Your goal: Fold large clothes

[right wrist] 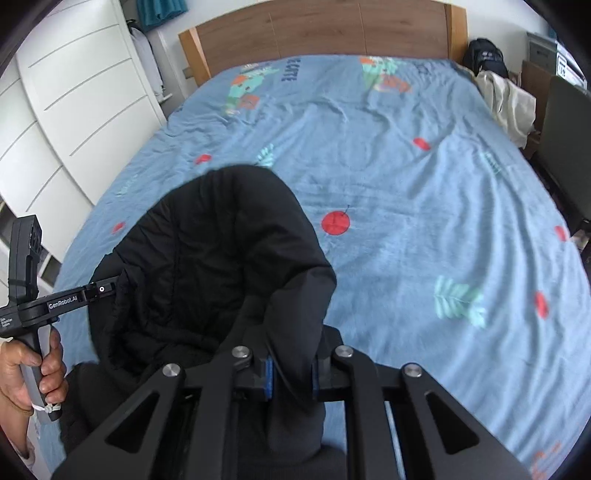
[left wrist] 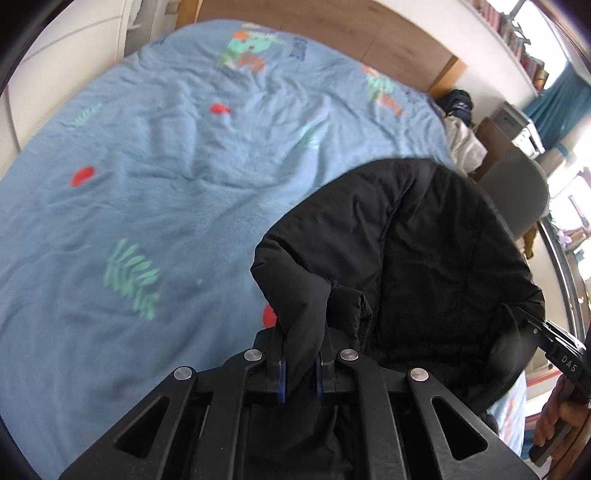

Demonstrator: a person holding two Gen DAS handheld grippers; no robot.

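Note:
A black padded jacket point(left wrist: 424, 258) hangs lifted above the blue bed. My left gripper point(left wrist: 301, 365) is shut on one edge of it, the fabric bunched between the blue pads. My right gripper point(right wrist: 291, 373) is shut on another edge of the same jacket point(right wrist: 207, 258). The jacket sags in a loop between the two grippers. The right gripper shows at the right edge of the left wrist view point(left wrist: 546, 339). The left gripper shows at the left of the right wrist view point(right wrist: 99, 290).
A blue bedspread point(right wrist: 424, 206) with red dots and green leaf prints covers the bed. A wooden headboard point(right wrist: 321, 33) stands at the far end. White wardrobe doors point(right wrist: 66, 110) are on the left. A dark bag point(right wrist: 484, 55) and pale cloth point(right wrist: 506, 99) lie beside the bed's right side.

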